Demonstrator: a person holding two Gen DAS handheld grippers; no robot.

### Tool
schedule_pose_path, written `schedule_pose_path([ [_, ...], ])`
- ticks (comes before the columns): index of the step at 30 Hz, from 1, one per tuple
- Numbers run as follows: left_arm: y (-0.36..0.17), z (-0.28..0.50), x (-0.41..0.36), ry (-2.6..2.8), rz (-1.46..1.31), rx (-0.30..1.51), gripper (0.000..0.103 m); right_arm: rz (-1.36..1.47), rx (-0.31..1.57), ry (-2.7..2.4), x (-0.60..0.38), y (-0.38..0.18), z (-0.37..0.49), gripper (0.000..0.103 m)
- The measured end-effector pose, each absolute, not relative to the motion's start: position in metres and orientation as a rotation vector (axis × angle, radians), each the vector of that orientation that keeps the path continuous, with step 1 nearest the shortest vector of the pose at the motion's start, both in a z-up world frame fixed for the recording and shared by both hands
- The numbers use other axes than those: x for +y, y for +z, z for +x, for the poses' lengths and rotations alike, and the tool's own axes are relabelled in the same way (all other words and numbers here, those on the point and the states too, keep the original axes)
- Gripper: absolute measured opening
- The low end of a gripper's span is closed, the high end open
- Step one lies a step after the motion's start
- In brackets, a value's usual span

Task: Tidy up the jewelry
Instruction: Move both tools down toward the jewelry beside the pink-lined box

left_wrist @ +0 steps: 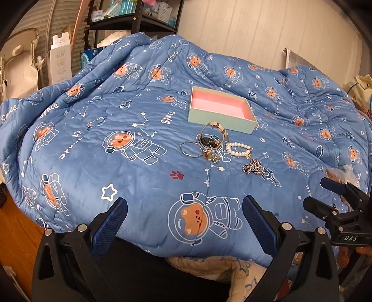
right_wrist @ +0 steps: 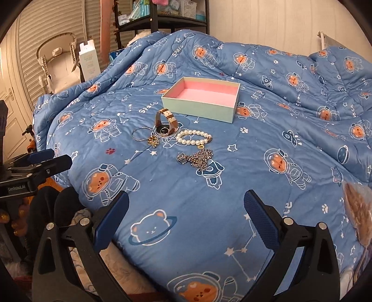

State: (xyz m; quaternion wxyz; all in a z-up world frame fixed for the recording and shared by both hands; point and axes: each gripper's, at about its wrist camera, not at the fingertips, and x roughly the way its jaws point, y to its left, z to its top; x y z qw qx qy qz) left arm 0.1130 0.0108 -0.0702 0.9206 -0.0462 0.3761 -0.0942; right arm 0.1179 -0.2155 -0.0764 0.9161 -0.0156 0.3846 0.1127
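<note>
An open pale-green box with a pink lining lies empty on a blue quilt. In front of it lie a wristwatch, a thin wire bangle, a small gold piece, a pearl bracelet and a silver chain. My left gripper is open and empty at the quilt's near edge. My right gripper is open and empty, nearer than the chain.
The blue space-bear quilt covers the bed. A clear plastic bag lies at its right edge. A black shelf unit, a white carton and a white chair stand behind at left.
</note>
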Motion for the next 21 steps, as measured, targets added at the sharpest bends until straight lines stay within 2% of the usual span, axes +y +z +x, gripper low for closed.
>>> schedule_pose_path([
  [2,-0.077,0.127,0.006,-0.193,-0.068,0.797,0.096,-0.029,0.827,0.274,-0.219,-0.085,0.135,0.091],
  [4,-0.082,0.138,0.002,-0.210,-0.039,0.809,0.096,-0.063,0.863,0.309,-0.218,-0.093,0.149,0.080],
  [8,-0.090,0.161,-0.003,-0.227,0.013,0.834,0.096,-0.148,0.894,0.358,-0.214,-0.107,0.172,0.071],
  [10,-0.093,0.171,-0.004,-0.237,0.027,0.842,0.096,-0.173,0.917,0.378,-0.213,-0.115,0.182,0.063],
  [13,-0.100,0.189,-0.005,-0.243,0.067,0.858,0.090,-0.195,0.952,0.382,-0.214,-0.127,0.198,0.054],
  [15,-0.106,0.203,-0.006,-0.246,0.088,0.871,0.085,-0.208,0.970,0.390,-0.214,-0.135,0.208,0.050],
  [21,-0.125,0.238,-0.015,-0.259,0.129,0.901,0.081,-0.225,0.991,0.425,-0.212,-0.146,0.230,0.043],
])
